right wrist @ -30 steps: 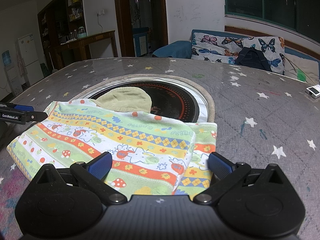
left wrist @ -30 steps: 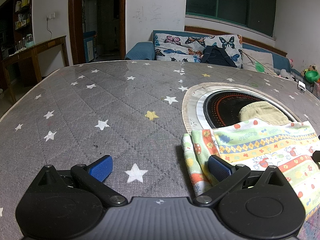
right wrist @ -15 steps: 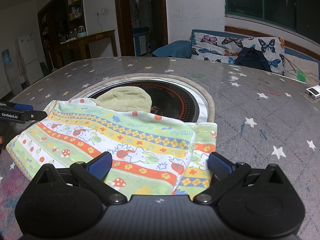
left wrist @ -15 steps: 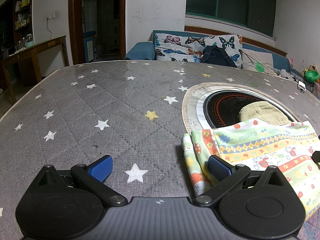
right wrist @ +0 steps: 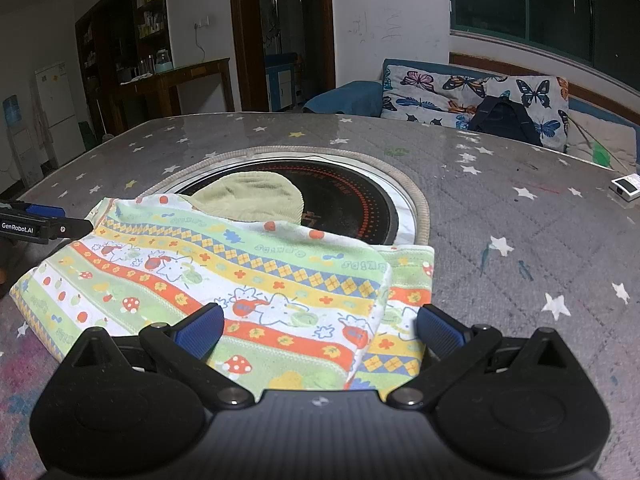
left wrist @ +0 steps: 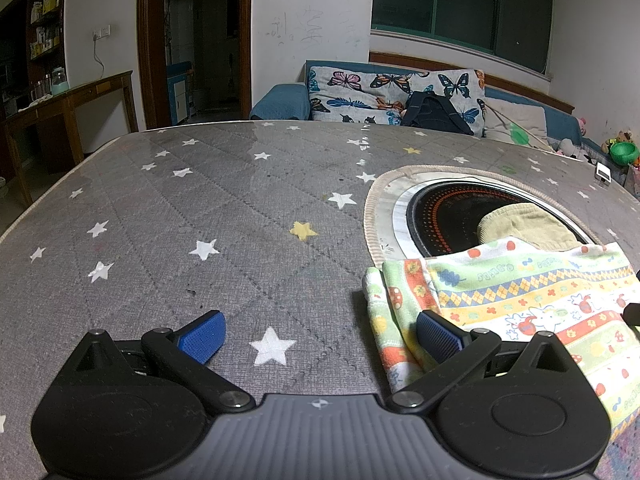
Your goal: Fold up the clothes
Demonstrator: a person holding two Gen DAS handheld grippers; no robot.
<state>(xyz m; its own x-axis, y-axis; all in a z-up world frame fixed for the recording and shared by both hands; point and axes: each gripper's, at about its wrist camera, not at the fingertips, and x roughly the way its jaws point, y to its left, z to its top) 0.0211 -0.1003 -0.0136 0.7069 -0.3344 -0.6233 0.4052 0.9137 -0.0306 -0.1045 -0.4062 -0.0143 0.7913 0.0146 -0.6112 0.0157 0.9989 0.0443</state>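
Both tools hang released over a star-printed counter. The left tool has its right finger resting at the folded edge of a striped cartoon-print garment, its left finger over bare cover. The right tool straddles the garment's near corner; ahead lies a beige cloth on a dark round hob.

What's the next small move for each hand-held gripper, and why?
Probably close both on the cloth's near corners. The left hand-held gripper and right hand-held gripper both stand open, holding nothing. The colourful striped printed garment lies flat, its left edge by the left one's right finger and its right edge between the right one's fingers.
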